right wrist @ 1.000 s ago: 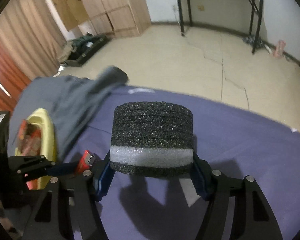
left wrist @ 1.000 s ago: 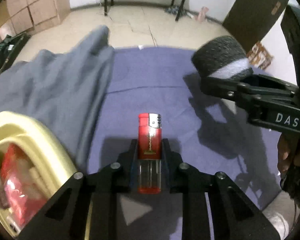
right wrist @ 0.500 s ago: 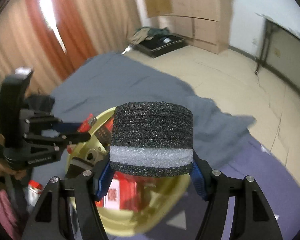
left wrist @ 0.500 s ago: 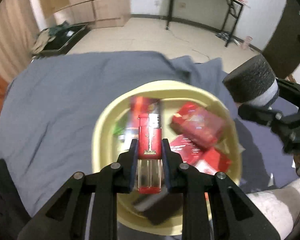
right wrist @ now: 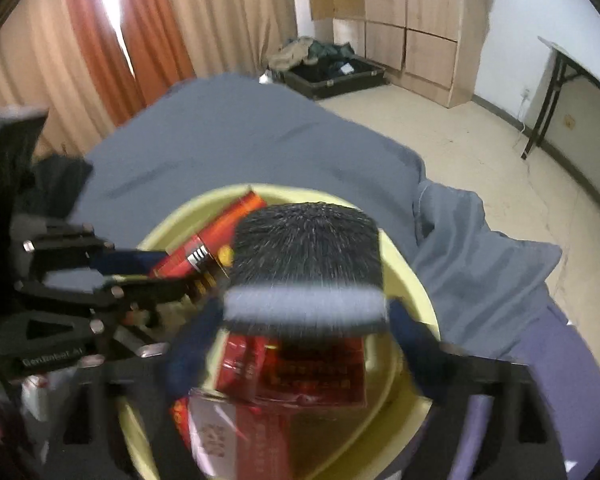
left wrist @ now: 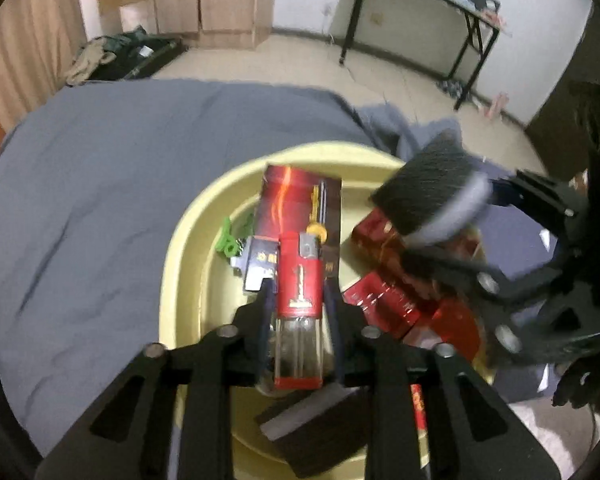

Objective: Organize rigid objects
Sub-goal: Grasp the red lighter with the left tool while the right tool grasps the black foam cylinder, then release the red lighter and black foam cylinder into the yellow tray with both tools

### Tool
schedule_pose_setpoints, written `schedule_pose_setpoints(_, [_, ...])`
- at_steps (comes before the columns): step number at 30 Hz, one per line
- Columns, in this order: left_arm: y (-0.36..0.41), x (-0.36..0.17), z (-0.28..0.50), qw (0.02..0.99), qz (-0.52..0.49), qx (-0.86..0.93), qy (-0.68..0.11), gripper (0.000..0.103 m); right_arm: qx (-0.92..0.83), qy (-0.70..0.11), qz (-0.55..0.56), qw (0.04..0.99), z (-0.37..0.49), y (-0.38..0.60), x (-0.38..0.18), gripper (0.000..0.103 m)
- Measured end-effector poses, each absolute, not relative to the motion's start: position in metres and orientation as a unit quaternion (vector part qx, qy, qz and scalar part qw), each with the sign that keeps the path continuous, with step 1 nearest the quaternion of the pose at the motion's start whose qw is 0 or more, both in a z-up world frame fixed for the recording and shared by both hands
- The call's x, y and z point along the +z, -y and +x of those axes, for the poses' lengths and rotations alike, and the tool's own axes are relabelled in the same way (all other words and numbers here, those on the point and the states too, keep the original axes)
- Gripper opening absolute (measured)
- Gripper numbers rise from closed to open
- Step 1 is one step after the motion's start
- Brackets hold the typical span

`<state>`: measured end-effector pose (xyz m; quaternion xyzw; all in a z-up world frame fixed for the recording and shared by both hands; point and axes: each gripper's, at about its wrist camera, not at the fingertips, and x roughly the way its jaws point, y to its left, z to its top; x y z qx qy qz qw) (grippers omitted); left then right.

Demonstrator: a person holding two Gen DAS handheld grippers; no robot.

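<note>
Hovering over the yellow basin (left wrist: 171, 280), both claws have just been opening with their loads between the jaws.

Left claw (left wrist: 297, 308) frames a red lighter (left wrist: 300, 280), upright between its fingers (left wrist: 259, 320); narrow gaps show on both sides, so the pads look spread off it. Right claw (right wrist: 304, 320) stands spread wide, its blue pads apart from the ends of a black foam cylinder with a white band (right wrist: 306, 264), which is blurred and sits above the basin's contents. Inside the basin lie red packets (right wrist: 300, 372), a tall red box (left wrist: 300, 208), a green clip (left wrist: 229, 236) and a dark block (left wrist: 312, 416). The basin rests on a grey sheet (left wrist: 99, 200) covering a bed.
</note>
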<state>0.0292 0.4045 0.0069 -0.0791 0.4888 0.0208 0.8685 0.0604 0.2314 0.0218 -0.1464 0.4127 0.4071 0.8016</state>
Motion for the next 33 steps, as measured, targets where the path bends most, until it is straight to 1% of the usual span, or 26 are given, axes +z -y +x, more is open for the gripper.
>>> schedule_pose_setpoints(1, [-0.403, 0.013, 0.025, 0.873, -0.076, 0.027, -0.481, 0.084, 0.418, -0.399, -0.133, 0.805, 0.059, -0.224, 0.031, 0.102])
schedule_pose_setpoints(2, [-0.401, 0.023, 0.017, 0.883, -0.078, 0.035, -0.462, 0.090, 0.421, -0.388, -0.129, 0.810, 0.056, -0.213, 0.038, 0.102])
schedule_pose_setpoints(3, [-0.399, 0.033, 0.009, 0.892, -0.080, 0.044, -0.443, 0.100, 0.426, -0.378, -0.126, 0.812, 0.054, -0.205, 0.044, 0.103])
schedule_pose_setpoints(4, [-0.397, 0.041, 0.000, 0.899, -0.084, 0.051, -0.427, 0.103, 0.434, -0.364, -0.121, 0.815, 0.051, -0.196, 0.052, 0.103])
schedule_pose_setpoints(6, [-0.395, 0.054, -0.024, 0.911, -0.112, 0.066, -0.393, 0.103, 0.447, -0.324, -0.126, 0.824, 0.041, -0.170, 0.065, 0.103])
schedule_pose_setpoints(7, [-0.392, 0.055, -0.040, 0.911, -0.133, 0.078, -0.384, 0.103, 0.448, -0.299, -0.140, 0.831, 0.034, -0.154, 0.067, 0.103])
schedule_pose_setpoints(9, [-0.383, 0.048, -0.060, 0.910, -0.139, 0.103, -0.377, 0.103, 0.453, -0.274, -0.169, 0.831, 0.024, -0.131, 0.059, 0.103])
schedule_pose_setpoints(11, [-0.358, 0.032, -0.089, 0.914, -0.127, 0.103, -0.370, 0.103, 0.466, -0.283, -0.190, 0.817, 0.018, -0.110, 0.039, 0.103])
schedule_pose_setpoints(13, [-0.336, 0.013, -0.104, 0.914, -0.129, 0.093, -0.372, 0.103, 0.479, -0.311, -0.202, 0.796, 0.014, -0.093, 0.011, 0.103])
schedule_pose_setpoints(17, [-0.316, -0.031, -0.114, 0.896, -0.158, 0.087, -0.405, 0.103, 0.480, -0.317, -0.274, 0.771, -0.005, -0.077, -0.038, 0.103])
schedule_pose_setpoints(19, [-0.308, -0.045, -0.118, 0.898, -0.154, 0.091, -0.403, 0.103, 0.479, -0.325, -0.287, 0.763, -0.009, -0.079, -0.056, 0.103])
schedule_pose_setpoints(25, [-0.285, -0.066, -0.113, 0.901, -0.096, 0.114, -0.407, 0.103, 0.477, -0.319, -0.293, 0.765, -0.009, -0.100, -0.077, 0.103])
schedule_pose_setpoints(28, [-0.283, -0.088, -0.105, 0.890, -0.096, 0.109, -0.432, 0.103, 0.476, -0.335, -0.276, 0.765, 0.004, -0.110, -0.085, 0.103])
schedule_pose_setpoints(33, [-0.282, -0.092, -0.090, 0.888, -0.085, 0.129, -0.434, 0.103, 0.463, -0.342, -0.281, 0.768, 0.010, -0.119, -0.091, 0.103])
